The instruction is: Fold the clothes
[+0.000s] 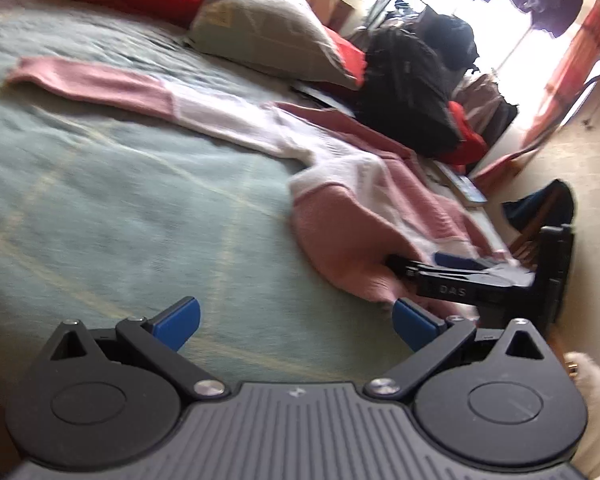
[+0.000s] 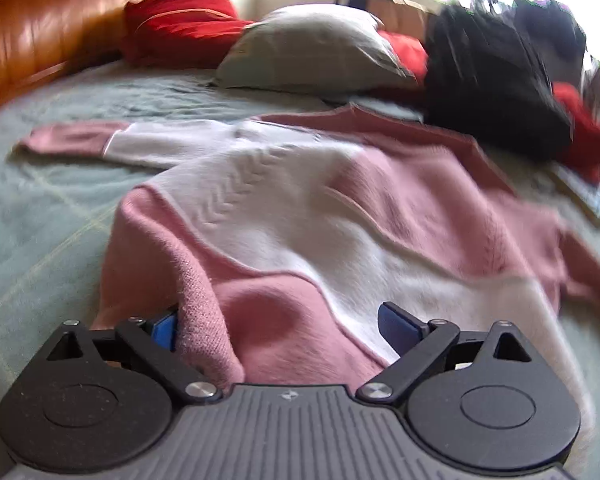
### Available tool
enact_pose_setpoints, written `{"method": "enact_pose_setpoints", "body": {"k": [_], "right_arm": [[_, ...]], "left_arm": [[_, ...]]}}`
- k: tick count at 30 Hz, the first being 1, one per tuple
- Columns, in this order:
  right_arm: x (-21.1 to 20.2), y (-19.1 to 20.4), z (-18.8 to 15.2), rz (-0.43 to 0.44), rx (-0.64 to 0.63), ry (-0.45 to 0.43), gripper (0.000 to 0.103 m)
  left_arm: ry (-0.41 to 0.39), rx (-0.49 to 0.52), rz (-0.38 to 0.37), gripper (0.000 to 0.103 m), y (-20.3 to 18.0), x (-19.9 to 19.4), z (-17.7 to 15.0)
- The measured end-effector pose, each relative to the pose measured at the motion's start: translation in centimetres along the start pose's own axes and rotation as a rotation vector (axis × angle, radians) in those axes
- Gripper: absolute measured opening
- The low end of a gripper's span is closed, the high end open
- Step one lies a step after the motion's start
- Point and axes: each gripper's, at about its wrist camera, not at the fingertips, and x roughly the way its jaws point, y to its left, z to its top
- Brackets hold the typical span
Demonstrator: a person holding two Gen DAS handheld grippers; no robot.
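Seen from the left wrist, the left gripper point(image 1: 296, 326) is held with its fingers spread wide and nothing between them, over bare bedspread point(image 1: 100, 208) just short of the sweater point(image 1: 340, 216). The pink and white sweater is spread across the bed with one sleeve point(image 1: 92, 80) stretched out far from its hem. The right gripper point(image 1: 416, 276) is seen at the hem's near corner, pushed into the knit; whether it is clamped cannot be told from this view. Beyond the sweater a grey pillow point(image 1: 260, 28), red cushions and a black backpack point(image 1: 412, 88) are crowded together, with a bright window behind.

Seen from the right wrist, the right gripper point(image 2: 278, 330) is shown with its fingers apart, a raised fold of the pink hem point(image 2: 208, 320) lying against the left pad but not pinched. The hem could be lost if the fingers are lifted before being closed, and only the top layer may be caught, so that the body is dragged askew. The backpack point(image 2: 496, 80) lies close to the sweater's far edge and could be snagged by a folded sleeve. A brown headboard point(image 2: 40, 28) is seen beyond the bedspread point(image 2: 40, 220).
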Motion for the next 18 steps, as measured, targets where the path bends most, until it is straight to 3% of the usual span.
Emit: {"method": "enact_pose_setpoints", "body": {"k": [6, 11, 18], "right_arm": [[0.1, -2.9, -0.6, 0.099, 0.140, 0.008, 0.099], [-1.4, -3.1, -1.5, 0.101, 0.116, -0.010, 0.100], [-5.4, -4.0, -2.7, 0.088, 0.116, -0.092, 0.100]], "left_arm": [[0.076, -0.017, -0.172, 0.102, -1.2, 3.6, -0.5], [0.156, -0.162, -0.346, 0.102, -0.7, 7.7, -1.1], [0.158, -0.297, -0.490, 0.102, 0.2, 9.9, -0.4]]}}
